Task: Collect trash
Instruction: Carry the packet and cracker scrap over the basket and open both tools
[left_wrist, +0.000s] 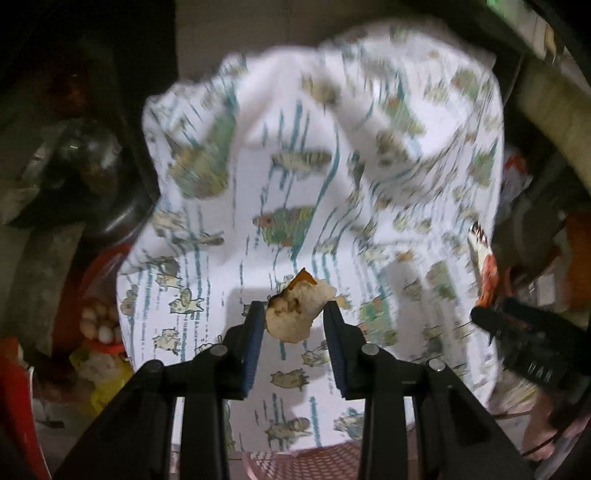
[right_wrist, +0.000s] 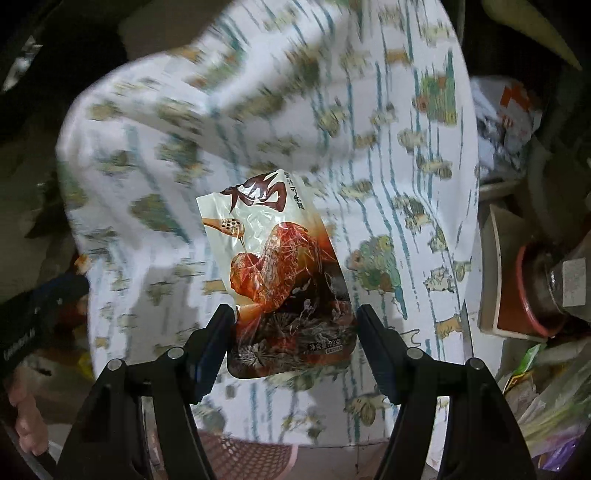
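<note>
Item 1: food scrap (left_wrist: 293, 310), pinched between the closed left tongs (left_wrist: 294, 314); light, crumbly, best held gently mid-body. Item 2: snack wrapper (right_wrist: 284, 280), clamped at its lower edge by the right tongs (right_wrist: 295, 321); thin, slippery, crushable.

left tool (left_wrist: 293, 325): food scrap (left_wrist: 295, 314) between fingers | right tool (right_wrist: 295, 332): snack wrapper (right_wrist: 284, 280) between fingers

The printed cloth (left_wrist: 332, 155) is smeared by motion blur in both views, so its fish and animal figures cannot be read clearly. In the left wrist view the right gripper (left_wrist: 480, 317) is blurred too, and its snack wrapper (left_wrist: 482, 258) shows only edge-on (print illegible). The pink mesh basket (left_wrist: 317, 461) is cut off by the bottom edge. Dark clutter at left stays indistinct.
</note>
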